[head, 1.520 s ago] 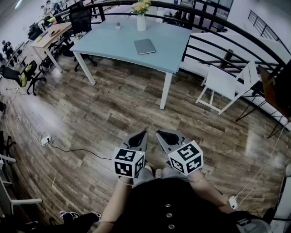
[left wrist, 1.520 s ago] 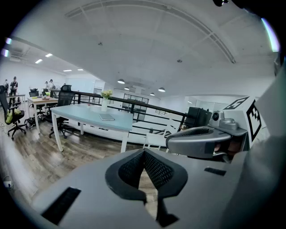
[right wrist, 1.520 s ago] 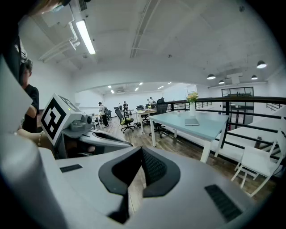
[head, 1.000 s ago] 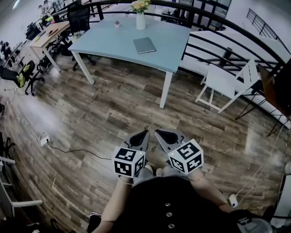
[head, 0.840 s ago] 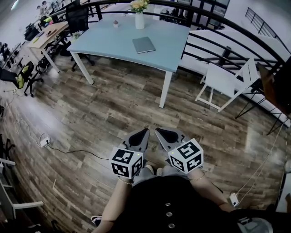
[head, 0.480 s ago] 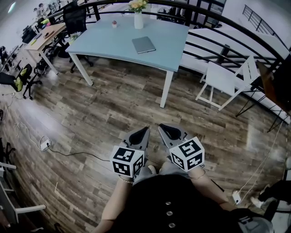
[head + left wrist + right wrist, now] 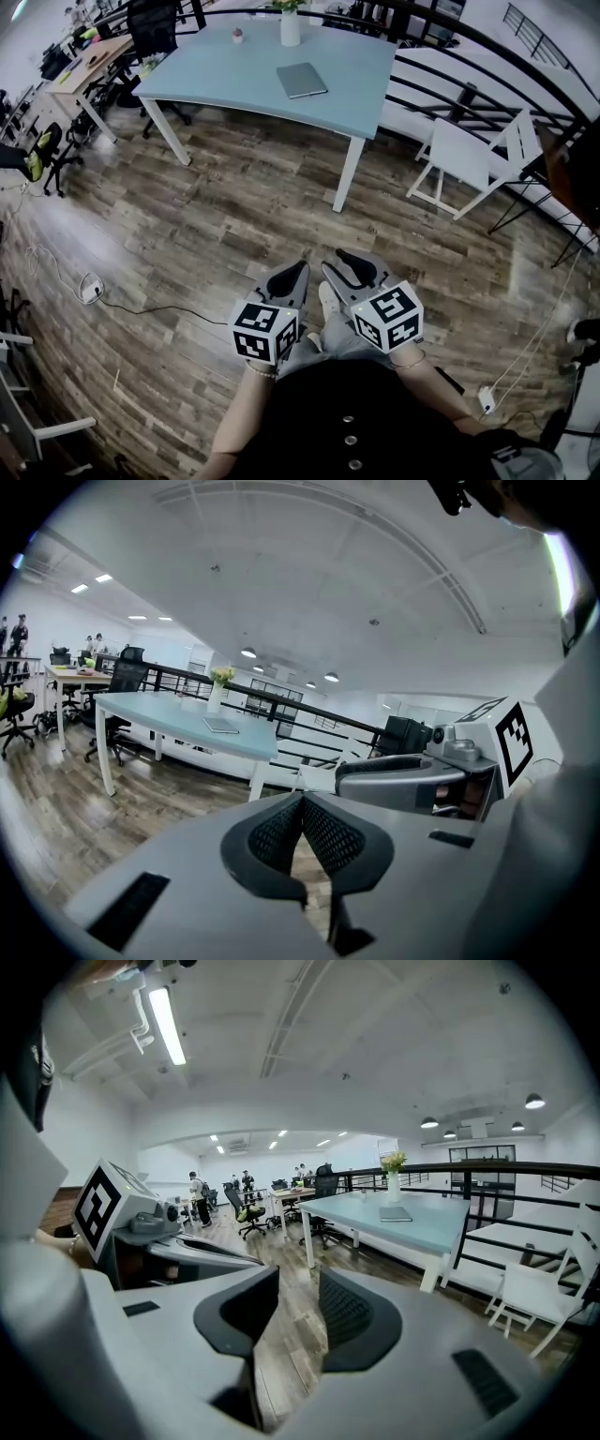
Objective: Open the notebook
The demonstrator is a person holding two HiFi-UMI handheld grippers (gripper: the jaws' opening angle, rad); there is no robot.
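The notebook (image 7: 302,81) lies closed and flat on the pale blue table (image 7: 216,89), in the right half of the top, about midway between the near and far long edges and short of the vase (image 7: 291,26) at the far edge. Both grippers are held low by the person's body, well apart from the table, so the step in hand looks like the approach, with the opening itself not begun. The left gripper (image 7: 302,803) has its jaws together at the tips with nothing in them. The right gripper (image 7: 298,1288) has just been opening its jaws, and only wooden floor (image 7: 234,216) shows between them. The notebook sits slightly skewed to the table's edges, 1 corner turned toward the near edge. Its longer side seems to run roughly along the table's long edge, though the slant of the view makes that uncertain. Which edge is the spine cannot be told from here. To do this well, come up square to the near edge and find the free edge of the cover first. Then press the closed left tips on the back near the spine, slip 1 right jaw under the cover and swing it over gently.
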